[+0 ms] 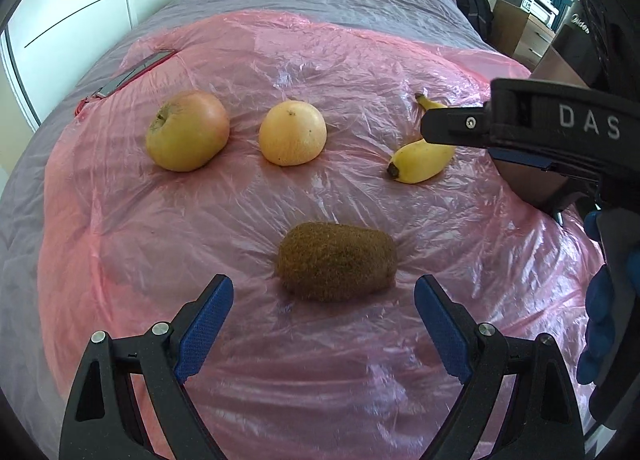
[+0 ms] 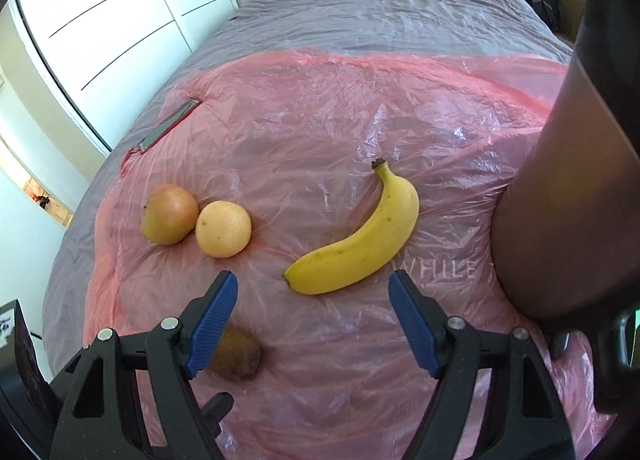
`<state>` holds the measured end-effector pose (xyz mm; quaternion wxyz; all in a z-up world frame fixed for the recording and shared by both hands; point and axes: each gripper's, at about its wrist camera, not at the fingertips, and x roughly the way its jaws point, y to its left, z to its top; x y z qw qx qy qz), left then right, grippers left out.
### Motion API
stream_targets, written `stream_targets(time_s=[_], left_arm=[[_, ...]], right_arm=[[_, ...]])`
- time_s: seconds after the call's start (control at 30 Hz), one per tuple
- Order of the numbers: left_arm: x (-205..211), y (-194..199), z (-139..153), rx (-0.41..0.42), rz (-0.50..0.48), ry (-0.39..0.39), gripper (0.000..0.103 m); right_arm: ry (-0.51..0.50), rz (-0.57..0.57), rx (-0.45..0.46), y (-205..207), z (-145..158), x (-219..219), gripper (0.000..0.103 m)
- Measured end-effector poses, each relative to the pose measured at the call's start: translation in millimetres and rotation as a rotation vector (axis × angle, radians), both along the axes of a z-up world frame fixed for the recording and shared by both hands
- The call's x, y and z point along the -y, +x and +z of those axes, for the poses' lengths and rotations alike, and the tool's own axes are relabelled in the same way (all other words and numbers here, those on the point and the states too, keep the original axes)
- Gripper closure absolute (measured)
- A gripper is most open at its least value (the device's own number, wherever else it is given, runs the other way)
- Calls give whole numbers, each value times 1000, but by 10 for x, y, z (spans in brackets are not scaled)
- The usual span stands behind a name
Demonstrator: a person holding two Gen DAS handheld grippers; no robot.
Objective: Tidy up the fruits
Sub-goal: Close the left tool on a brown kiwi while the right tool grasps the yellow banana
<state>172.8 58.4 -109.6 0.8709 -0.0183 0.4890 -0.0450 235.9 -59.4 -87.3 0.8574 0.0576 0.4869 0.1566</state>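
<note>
Left wrist view: the kiwi point(image 1: 337, 261) lies centre frame, long axis left to right, on pink plastic sheet point(image 1: 120, 240); the left gripper point(image 1: 324, 314) stands wide apart, empty, angled down, just short of it.

Right wrist view: the banana point(image 2: 356, 236) curves from lower centre, stem to upper right; the right gripper point(image 2: 313, 314), spread and empty, hovers below it.

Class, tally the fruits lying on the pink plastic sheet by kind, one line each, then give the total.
Apple: 1
Orange: 1
Banana: 1
Kiwi: 1
Total: 4
</note>
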Motion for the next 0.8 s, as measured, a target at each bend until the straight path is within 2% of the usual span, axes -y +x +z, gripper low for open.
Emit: stream_targets(time_s=[0.33, 0.4, 0.47, 0.63, 0.8], left_arm=[[30, 126, -173, -17, 17, 13, 14], [29, 135, -177, -16, 17, 8, 14], [22, 142, -184, -16, 18, -4, 15], [3, 177, -203, -19, 14, -27, 19], [12, 205, -209, -26, -6, -34, 24]], right_arm=[[51, -99, -71, 285, -287, 140, 0], [70, -127, -88, 335, -337, 179, 8], [77, -147, -100, 380, -382, 203, 24], [61, -165, -115, 443, -411, 191, 30], [42, -191, -156, 528, -508, 185, 31]])
